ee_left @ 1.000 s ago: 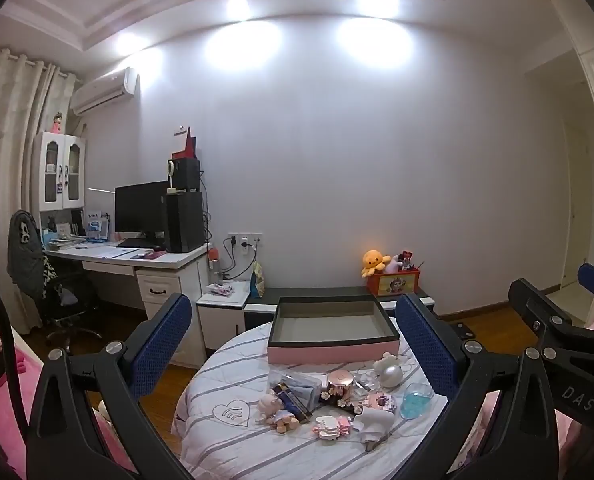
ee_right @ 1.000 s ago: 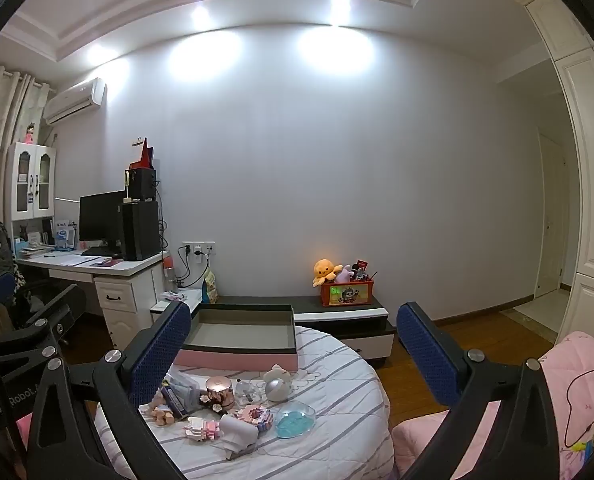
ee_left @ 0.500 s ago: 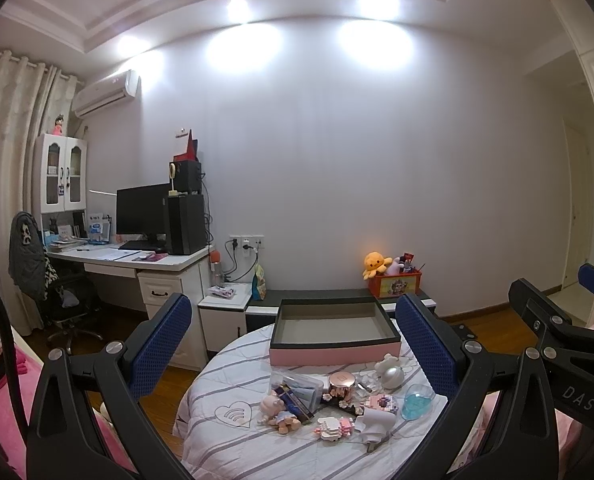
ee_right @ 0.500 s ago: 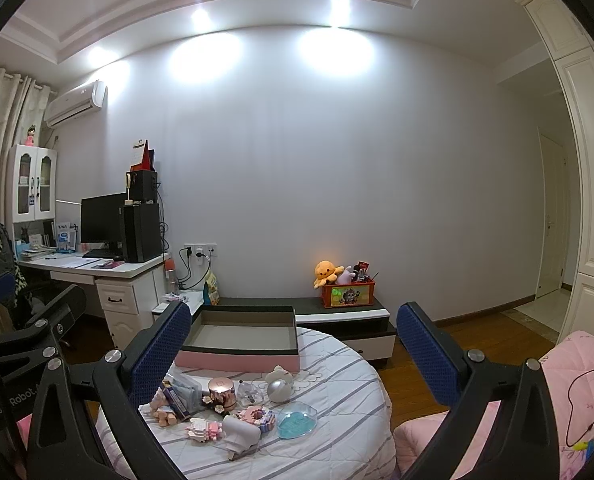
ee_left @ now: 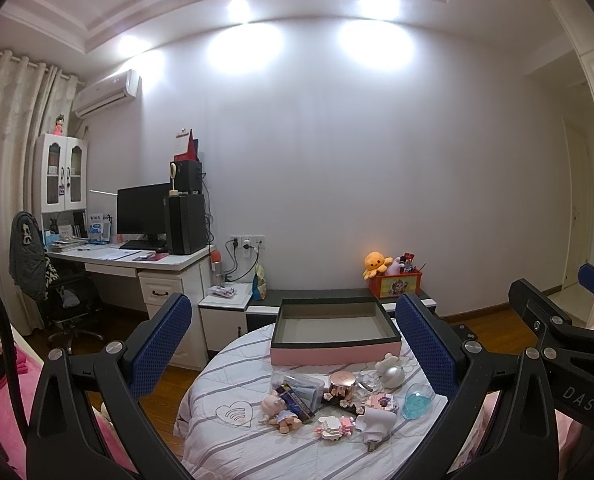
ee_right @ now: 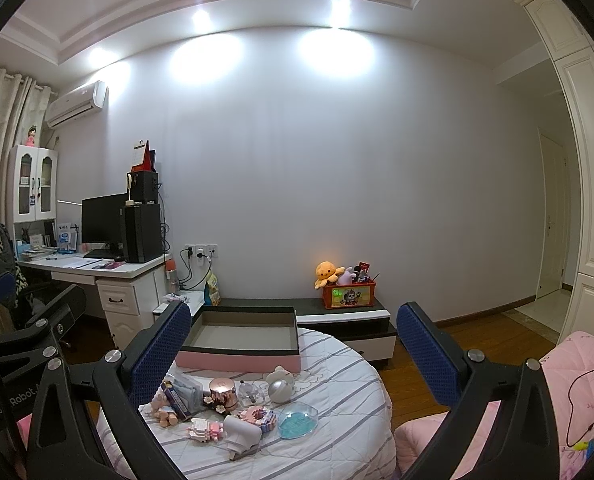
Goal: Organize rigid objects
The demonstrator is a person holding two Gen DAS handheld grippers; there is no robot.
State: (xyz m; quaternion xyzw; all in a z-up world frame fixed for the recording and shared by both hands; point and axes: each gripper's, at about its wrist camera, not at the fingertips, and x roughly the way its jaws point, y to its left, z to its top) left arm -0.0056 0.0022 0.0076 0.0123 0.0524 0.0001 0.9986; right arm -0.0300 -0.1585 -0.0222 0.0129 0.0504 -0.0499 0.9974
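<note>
A round table [ee_left: 225, 436] with a striped cloth carries a pink open box [ee_left: 335, 334] at its far side; the box [ee_right: 239, 340] looks empty. In front of it lie several small items: a rose-gold jar [ee_left: 341, 384], a white ball toy [ee_left: 392, 372], a blue heart dish [ee_left: 417, 400], a doll figure [ee_left: 277, 408], a clear case [ee_left: 297, 386], pink block toys [ee_left: 335, 426] and a white plug [ee_left: 375, 424]. My left gripper [ee_left: 293, 346] is open and empty, held above and before the table. My right gripper [ee_right: 293, 356] is open and empty too.
A desk [ee_left: 137, 258] with monitor and speakers stands at the left, with an office chair [ee_left: 57, 288]. A low cabinet [ee_right: 337, 320] behind the table holds a red toy box [ee_right: 349, 294]. A pink bed [ee_right: 577, 380] lies at the right.
Both views have dipped slightly toward the table; the table items sit a little higher in frame. Both grippers stay open.
</note>
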